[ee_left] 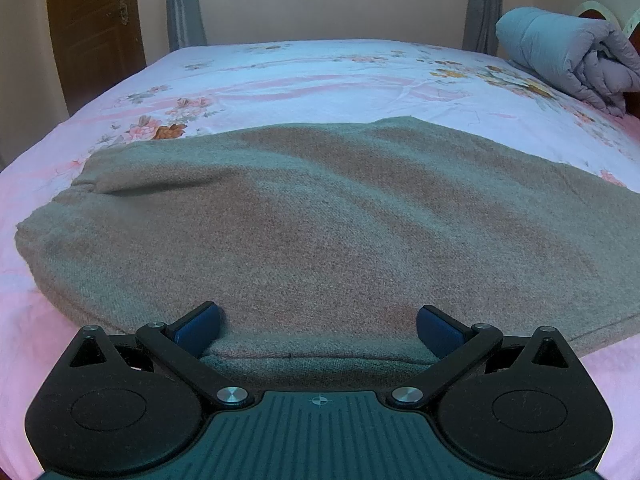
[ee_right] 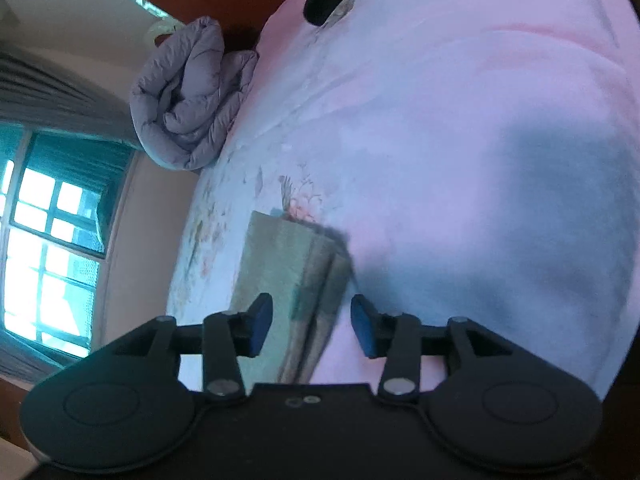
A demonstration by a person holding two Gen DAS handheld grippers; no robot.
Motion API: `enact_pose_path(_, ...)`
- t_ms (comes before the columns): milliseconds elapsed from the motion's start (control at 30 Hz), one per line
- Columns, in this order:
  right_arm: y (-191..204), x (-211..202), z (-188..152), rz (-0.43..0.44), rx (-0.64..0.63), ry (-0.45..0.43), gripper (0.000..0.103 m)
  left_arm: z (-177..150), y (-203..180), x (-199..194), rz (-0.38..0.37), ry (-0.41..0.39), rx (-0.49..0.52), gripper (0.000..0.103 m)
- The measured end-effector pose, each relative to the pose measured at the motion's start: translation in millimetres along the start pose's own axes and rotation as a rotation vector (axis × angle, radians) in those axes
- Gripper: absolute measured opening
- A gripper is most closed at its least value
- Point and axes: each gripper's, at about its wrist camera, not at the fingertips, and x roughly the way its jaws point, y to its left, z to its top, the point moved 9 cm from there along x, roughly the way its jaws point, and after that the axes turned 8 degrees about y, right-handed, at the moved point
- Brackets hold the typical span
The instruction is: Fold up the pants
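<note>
Both grippers gape empty: the left gripper (ee_left: 318, 330) just before the grey-brown woollen pants (ee_left: 320, 224), the right gripper (ee_right: 312, 326) above their edge; each should pinch both layers squarely.

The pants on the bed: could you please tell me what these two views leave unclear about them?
- Left wrist view: the pants run past the right frame edge; the near edge dips behind the left hand-held gripper.
- Right wrist view: motion blur smears the folded layers, so their count is unreadable; the right hand-held gripper body covers the near end.
</note>
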Motion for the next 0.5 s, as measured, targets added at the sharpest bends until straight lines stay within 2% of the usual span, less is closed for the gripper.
enact_pose_path(33,5,6,2,-0.008,-0.015,0.015,0.036,0,0,0,0.0,0.0,0.0,0.103)
enact_pose_path(67,8,8,2,-0.026,-0.034,0.024,0.025,0,0,0,0.0,0.0,-0.001,0.103)
enact_pose_path(100,15,10,4,-0.059,-0.078,0.029,0.005,0,0,0,0.0,0.0,-0.001,0.103)
enact_pose_path(167,44,3,5,-0.074,-0.241,0.016,0.005,0,0,0,0.0,-0.001,0.0,0.103)
enact_pose_path(267,113,-31,-8,-0.03,-0.645,-0.089,0.004,0,1,0,-0.001,-0.002,0.0,0.103)
enact_pose_path(333,127,-49,-14,0.0,-0.767,-0.15,0.004,0,1,0,-0.001,-0.004,0.0,0.103)
enact_pose_path(400,98,-43,-5,-0.03,-0.702,-0.136,0.004,0,1,0,-0.005,-0.006,-0.001,0.103)
enact_pose_path(500,8,1,3,-0.136,-0.404,0.045,0.003,0,1,-1,-0.006,-0.004,0.003,0.103)
